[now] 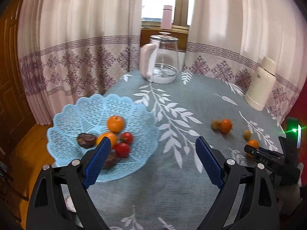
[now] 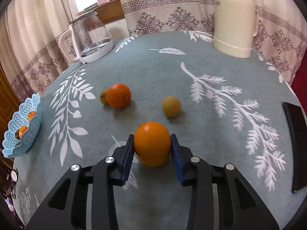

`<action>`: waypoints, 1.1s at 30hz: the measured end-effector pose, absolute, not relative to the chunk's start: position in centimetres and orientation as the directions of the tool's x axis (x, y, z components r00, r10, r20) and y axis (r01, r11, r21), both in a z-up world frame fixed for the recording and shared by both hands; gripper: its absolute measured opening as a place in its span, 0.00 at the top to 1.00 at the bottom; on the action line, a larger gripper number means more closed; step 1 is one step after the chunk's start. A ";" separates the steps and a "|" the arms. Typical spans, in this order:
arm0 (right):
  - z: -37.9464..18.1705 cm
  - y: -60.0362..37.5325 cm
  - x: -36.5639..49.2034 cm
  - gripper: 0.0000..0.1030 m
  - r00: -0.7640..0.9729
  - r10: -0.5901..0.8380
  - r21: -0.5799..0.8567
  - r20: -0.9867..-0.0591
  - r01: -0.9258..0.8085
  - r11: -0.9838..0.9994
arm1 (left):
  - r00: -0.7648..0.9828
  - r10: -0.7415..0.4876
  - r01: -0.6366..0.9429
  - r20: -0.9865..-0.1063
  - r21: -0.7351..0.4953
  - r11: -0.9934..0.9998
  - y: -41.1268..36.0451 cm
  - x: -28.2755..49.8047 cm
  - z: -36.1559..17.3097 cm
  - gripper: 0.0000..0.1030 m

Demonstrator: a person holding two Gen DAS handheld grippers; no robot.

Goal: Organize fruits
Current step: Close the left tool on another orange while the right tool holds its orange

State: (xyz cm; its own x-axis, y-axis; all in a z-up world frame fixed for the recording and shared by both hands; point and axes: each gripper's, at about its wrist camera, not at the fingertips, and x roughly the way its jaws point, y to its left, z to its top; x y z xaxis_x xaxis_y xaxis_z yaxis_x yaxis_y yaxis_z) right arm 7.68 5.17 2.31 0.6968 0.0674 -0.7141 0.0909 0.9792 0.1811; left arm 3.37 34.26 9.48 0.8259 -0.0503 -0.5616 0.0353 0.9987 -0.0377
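Observation:
A light-blue lattice basket (image 1: pixel 73 115) at the table's left holds two oranges (image 1: pixel 115 123), two tomatoes (image 1: pixel 122 149) and dark brown fruit (image 1: pixel 86 140). My left gripper (image 1: pixel 153 143) hovers just right of it, open and empty. In the right wrist view my right gripper (image 2: pixel 152 144) is shut on an orange (image 2: pixel 152 143), both blue pads against its sides. Beyond it on the cloth lie another orange (image 2: pixel 118 95) with a small yellow-green fruit (image 2: pixel 103 96) touching it, and one more yellow-green fruit (image 2: pixel 171 106). The left wrist view shows the right gripper (image 1: pixel 251 149) at that orange (image 1: pixel 252 143).
A glass kettle (image 1: pixel 161 61) with a pink handle stands at the table's far edge. A cream thermos (image 1: pixel 261 84) stands at the far right. A dark flat object (image 2: pixel 295 145) lies at the right edge. Curtains hang behind the table, and a pink bottle (image 1: pixel 166 17) sits on the sill.

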 end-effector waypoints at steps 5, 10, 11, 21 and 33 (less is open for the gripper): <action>2.4 2.9 5.9 0.64 0.708 0.054 0.193 -0.704 0.118 0.974 | 0.818 -0.078 0.089 -0.569 -0.009 0.996 31.2 4.2 9.4 0.12; 2.4 1.5 5.1 0.64 0.722 0.064 0.227 -0.689 0.130 0.965 | 0.797 -0.110 0.148 -0.594 0.017 0.989 27.5 5.9 8.5 0.12; 2.3 1.4 5.1 0.64 0.724 0.070 0.236 -0.686 0.130 0.963 | 0.787 -0.116 0.161 -0.606 0.020 0.987 26.7 6.5 8.1 0.12; 1.7 0.8 4.9 0.64 0.732 0.113 0.294 -0.672 0.124 0.948 | 0.705 -0.175 0.207 -0.687 -0.037 0.978 21.1 12.0 5.0 0.12; 1.5 0.5 4.8 0.64 0.733 0.124 0.320 -0.668 0.133 0.938 | 0.615 -0.232 0.205 -0.754 -0.131 0.970 16.7 17.4 1.9 0.24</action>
